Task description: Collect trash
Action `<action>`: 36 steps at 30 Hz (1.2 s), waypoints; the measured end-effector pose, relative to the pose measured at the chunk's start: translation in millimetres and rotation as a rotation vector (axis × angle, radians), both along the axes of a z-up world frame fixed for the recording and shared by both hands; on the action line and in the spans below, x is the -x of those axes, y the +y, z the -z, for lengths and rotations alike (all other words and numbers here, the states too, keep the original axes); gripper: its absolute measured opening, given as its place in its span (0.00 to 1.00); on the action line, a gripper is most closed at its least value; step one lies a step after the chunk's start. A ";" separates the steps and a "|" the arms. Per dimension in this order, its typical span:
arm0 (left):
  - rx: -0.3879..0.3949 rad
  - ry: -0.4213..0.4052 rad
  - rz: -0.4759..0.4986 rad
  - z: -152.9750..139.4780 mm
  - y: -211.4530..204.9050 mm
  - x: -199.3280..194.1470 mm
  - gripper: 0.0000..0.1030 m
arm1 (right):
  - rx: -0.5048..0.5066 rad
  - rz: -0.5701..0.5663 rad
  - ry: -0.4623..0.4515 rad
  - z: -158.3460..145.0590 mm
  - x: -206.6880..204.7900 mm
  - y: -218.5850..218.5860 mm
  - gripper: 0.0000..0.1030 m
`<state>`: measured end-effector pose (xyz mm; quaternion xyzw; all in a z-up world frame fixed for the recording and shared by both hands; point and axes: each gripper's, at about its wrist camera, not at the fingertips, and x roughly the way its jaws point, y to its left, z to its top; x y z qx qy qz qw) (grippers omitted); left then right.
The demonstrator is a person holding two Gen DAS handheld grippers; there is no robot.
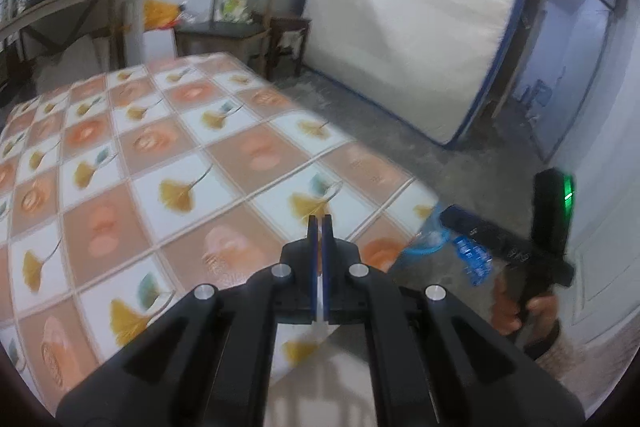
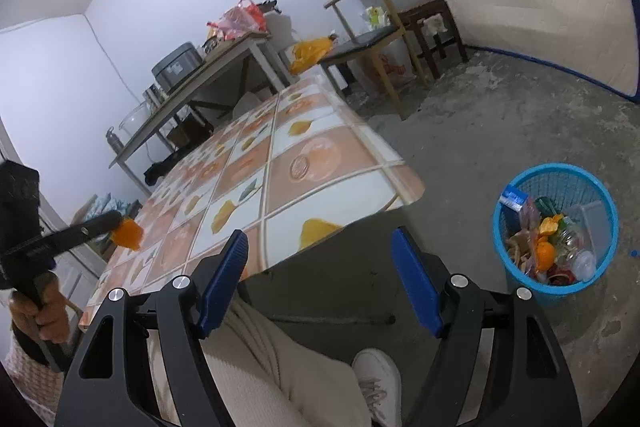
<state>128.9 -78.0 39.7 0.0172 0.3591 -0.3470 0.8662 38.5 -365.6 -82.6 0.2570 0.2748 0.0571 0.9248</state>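
A glossy table cover (image 2: 320, 163) carries a check of peach and white squares with mustard-yellow leaf prints. The round mesh plastic bin (image 2: 520, 275) is bright blue. Both black grippers wear blue pads (image 2: 224, 279). A white quilted mattress (image 1: 420, 7) has blue edging.

tables (image 2: 340, 163): 2 | chairs (image 2: 372, 39): 1 | bins (image 2: 556, 227): 1 | mattresses (image 1: 420, 15): 1
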 end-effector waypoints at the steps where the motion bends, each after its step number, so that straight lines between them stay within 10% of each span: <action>1: 0.019 0.002 0.026 -5.5 -8.3 -1.7 0.00 | 0.004 0.026 -0.011 -2.0 4.6 -6.7 0.71; 9: 0.134 0.100 0.323 -22.4 -159.8 -31.2 0.00 | 0.017 0.248 -0.020 -7.2 57.0 -68.6 0.71; 15: 0.045 0.278 0.400 39.6 -292.4 -58.6 0.01 | 0.014 0.394 0.035 1.9 99.6 -105.7 0.71; 18: -0.049 0.390 0.342 87.6 -331.6 -72.9 0.49 | 0.011 0.427 0.056 7.0 107.5 -114.6 0.71; 23: 0.030 0.456 0.276 100.9 -320.5 -76.2 0.64 | 0.019 0.458 0.073 14.8 114.9 -119.4 0.71; 36: 0.124 0.149 0.376 0.0 -212.6 -0.4 0.81 | 0.074 0.451 0.024 -2.4 110.6 -95.7 0.76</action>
